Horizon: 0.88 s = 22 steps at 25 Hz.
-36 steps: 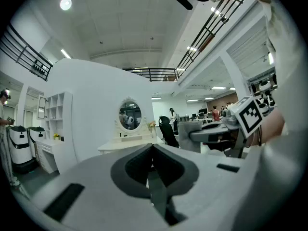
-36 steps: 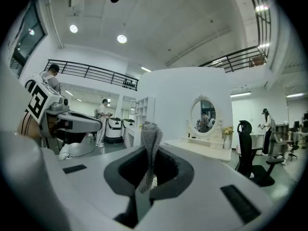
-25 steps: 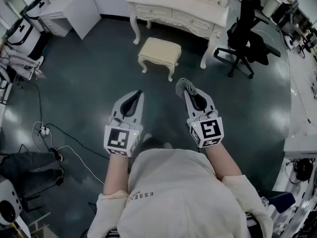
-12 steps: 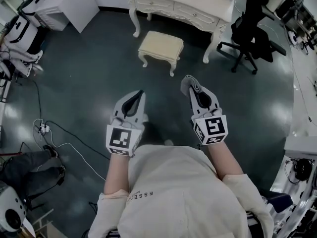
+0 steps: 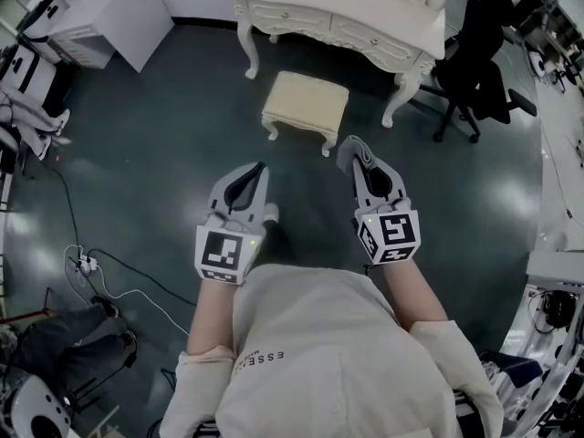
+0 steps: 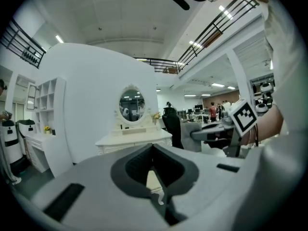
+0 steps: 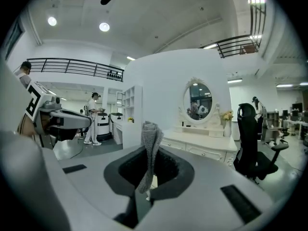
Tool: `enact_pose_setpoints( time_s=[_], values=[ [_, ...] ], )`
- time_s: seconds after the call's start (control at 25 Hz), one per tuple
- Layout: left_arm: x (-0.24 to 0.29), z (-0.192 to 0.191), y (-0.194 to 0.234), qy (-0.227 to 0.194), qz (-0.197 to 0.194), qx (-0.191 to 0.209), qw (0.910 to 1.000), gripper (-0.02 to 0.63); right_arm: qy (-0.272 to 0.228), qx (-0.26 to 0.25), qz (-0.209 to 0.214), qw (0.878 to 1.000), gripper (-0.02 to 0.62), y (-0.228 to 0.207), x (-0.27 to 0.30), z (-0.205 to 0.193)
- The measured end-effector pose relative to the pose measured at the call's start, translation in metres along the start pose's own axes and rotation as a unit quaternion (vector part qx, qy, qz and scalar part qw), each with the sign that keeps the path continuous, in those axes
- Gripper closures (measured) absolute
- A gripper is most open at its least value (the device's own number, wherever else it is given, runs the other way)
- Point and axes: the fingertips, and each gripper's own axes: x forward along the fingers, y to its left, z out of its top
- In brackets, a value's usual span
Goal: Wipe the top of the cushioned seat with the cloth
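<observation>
Grey cloth [image 7: 148,146] pinched upright; cream seat [image 5: 307,99] well apart.

Cloth [image 7: 150,148]: grey, coarse knit, matt. Cushioned seat [image 5: 307,97]: cream padded fabric top, smooth legs. Floor [image 5: 155,144]: dark, glossy, reflective.

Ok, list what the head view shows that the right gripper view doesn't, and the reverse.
Head view only: the white power strip with trailing cables. Right gripper view only: the oval mirror, and a person standing by white shelves. Both: the grey knitted cloth pinched in the right gripper, the ornate white dressing table, the black office chair.
</observation>
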Motion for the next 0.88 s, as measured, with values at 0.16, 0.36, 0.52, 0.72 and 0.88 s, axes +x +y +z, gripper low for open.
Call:
enact_pose_setpoints(
  time_s=[0.16,0.36,0.52,0.72,0.88],
  values=[
    [0.035,0.001,0.071,-0.005,-0.022,-0.011,0.9997,0.604,0.015,0.001,-0.018,1.000,0.569,0.007,0.067,0.012],
    [0.084,-0.004,0.147,-0.009,-0.050,-0.025,0.9984,0.604,0.047,0.015,-0.047,0.998,0.569,0.012,0.143,0.012],
    [0.122,-0.006,0.187,-0.004,-0.088,-0.024,0.9958,0.604,0.060,0.031,-0.069,0.995,0.569,0.009,0.196,0.016],
    [0.170,-0.020,0.210,0.004,-0.130,-0.012,0.9915,0.604,0.050,0.036,-0.081,0.995,0.569,0.000,0.254,0.025],
    [0.217,-0.038,0.228,0.014,-0.141,-0.025,0.9897,0.604,0.063,0.055,-0.072,0.994,0.569,-0.018,0.305,0.014]
  ],
)
